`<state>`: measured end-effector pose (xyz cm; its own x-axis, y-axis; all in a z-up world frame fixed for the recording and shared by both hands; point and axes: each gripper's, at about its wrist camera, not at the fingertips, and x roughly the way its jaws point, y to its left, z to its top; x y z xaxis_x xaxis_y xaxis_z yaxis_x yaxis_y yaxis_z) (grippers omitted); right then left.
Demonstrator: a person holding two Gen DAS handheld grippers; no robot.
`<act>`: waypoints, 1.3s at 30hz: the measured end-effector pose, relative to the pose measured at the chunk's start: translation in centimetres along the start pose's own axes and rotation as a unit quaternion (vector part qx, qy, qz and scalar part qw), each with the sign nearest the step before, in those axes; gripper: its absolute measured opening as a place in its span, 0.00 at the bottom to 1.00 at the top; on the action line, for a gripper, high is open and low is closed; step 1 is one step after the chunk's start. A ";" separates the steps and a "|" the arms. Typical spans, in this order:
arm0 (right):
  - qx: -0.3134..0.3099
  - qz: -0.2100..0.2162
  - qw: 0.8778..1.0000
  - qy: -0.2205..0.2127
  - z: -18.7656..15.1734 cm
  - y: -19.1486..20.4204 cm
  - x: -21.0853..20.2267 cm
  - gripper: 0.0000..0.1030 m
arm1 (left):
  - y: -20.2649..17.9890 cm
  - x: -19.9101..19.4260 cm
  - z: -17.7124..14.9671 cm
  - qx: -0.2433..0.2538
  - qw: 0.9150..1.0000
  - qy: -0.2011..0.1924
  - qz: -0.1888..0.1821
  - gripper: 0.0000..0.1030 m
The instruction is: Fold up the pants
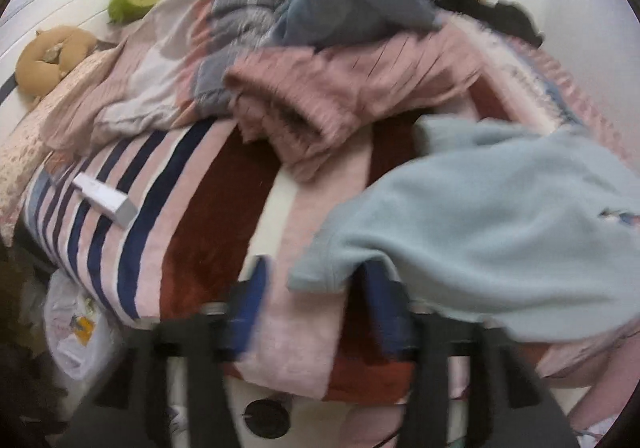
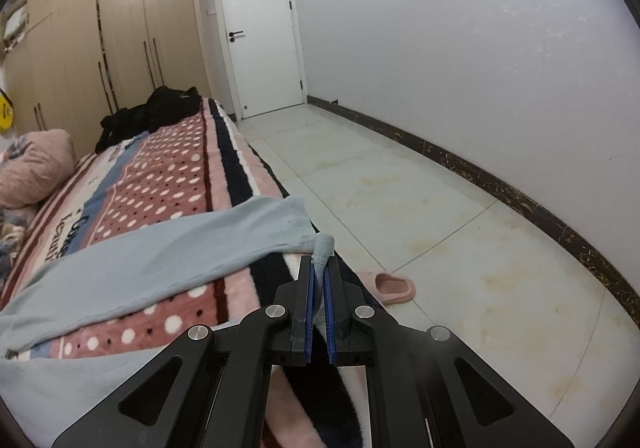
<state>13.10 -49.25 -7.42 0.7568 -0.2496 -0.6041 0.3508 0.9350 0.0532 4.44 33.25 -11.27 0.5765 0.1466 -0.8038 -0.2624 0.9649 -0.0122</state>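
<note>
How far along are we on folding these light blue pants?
Early stage. Done: the light blue pants lie stretched along the striped blanket, one leg flat. In hand: the right gripper has its jaws shut on a leg cuff at the bed edge; the left gripper is open, one finger under the waist end, not yet gripping. Left: no fold is visible, so all the folding remains.
</note>
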 end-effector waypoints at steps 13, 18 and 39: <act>-0.002 0.030 1.000 0.003 -0.4 1.4 1.1 0.00 | -6.5 3.2 7.2 0.001 0.995 -0.006 -0.100 0.73; -0.002 0.032 0.999 0.009 -0.4 1.0 1.2 0.00 | -8.3 8.0 9.0 -0.016 0.992 0.020 -0.125 0.69; 0.013 0.036 0.999 0.006 -0.1 0.4 1.9 0.00 | -11.7 4.9 18.3 0.019 0.997 -0.076 0.016 0.11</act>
<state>14.58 -49.35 -8.65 0.7742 -0.1796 -0.6069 0.3100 0.9436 0.1163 24.48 26.66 -4.16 0.6791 0.2057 -0.7047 -0.2546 0.9663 0.0367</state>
